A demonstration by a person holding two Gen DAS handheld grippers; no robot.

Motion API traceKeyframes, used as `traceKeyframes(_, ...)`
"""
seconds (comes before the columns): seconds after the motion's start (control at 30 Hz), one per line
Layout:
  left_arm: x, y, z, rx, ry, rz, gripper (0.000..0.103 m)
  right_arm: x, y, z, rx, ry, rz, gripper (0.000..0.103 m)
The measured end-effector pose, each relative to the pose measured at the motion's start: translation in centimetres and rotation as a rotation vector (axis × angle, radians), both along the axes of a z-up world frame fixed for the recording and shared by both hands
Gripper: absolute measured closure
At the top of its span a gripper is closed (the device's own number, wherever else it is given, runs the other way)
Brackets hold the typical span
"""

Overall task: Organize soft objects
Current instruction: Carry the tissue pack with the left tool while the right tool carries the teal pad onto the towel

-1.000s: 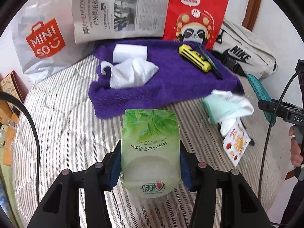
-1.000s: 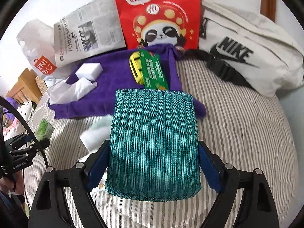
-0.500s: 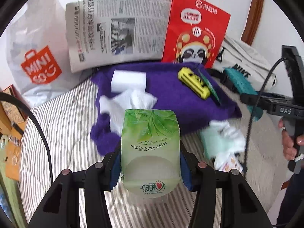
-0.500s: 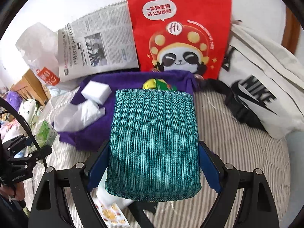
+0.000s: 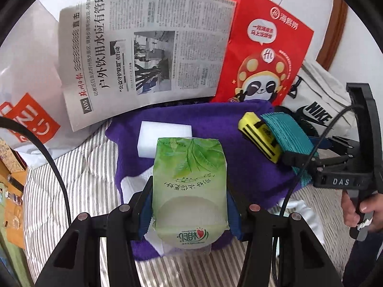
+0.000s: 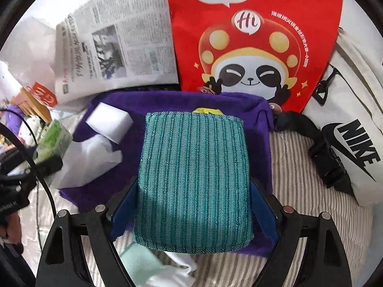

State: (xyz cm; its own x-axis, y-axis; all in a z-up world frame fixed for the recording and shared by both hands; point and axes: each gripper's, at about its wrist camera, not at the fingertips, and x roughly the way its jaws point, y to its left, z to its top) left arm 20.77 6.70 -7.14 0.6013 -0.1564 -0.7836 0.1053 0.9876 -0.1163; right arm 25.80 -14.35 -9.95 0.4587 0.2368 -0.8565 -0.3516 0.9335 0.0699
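The striped bedcover (image 5: 79, 179) lies under both grippers, and the purple towel (image 5: 215, 129) is spread on it just ahead of them. Behind the towel stand a newspaper (image 5: 143, 47) and a red paper bag (image 5: 263, 47) with a panda picture. A white Nike bag (image 6: 354, 119) lies to the right of the right gripper, and a white Miniso bag (image 5: 28, 91) is far to the left of the left gripper.

The right gripper (image 6: 194, 205) points steeply down over the near part of the towel. Its jaws stand wide and its blue pads press on both sides of a teal knitted pad (image 6: 194, 179), so it holds this pad. The pad hides most of a yellow object (image 5: 259, 138) on the towel in front of it. In the left wrist view a hand (image 5: 359, 205) grips the handle of this gripper at the right edge.

The left gripper (image 5: 189, 205) also points down, about half open, and it clamps a green tissue pack (image 5: 189, 186) between its fingers. In front of the pack, on the towel, lie a white sponge block (image 5: 165, 134) and a crumpled white cloth (image 6: 91, 157). Below the right gripper a pale green cloth (image 6: 141, 265) lies on the bedcover.
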Motion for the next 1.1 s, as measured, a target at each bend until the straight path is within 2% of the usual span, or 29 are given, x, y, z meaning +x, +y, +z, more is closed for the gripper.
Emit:
traceKeyframes(0.27, 3.3, -0.7, -1.1, -0.020, 0.032, -0.013, 0.053, 1.3, 1.7, -1.0, -0.068, 0.004, 0.023, 0.016)
traceKeyframes(0.47, 4.6, -0.9, -1.8, -0.001, 0.045, -0.016, 0.053, 0.8, 3.0, -2.1, -0.139, 0.002, 0.081, 0.016)
traceKeyframes(1.1, 4.8, -0.3, -2.5, 0.004, 0.063, -0.014, 0.053, 1.0, 5.6, -5.6, -0.264, -0.012, 0.148, 0.014)
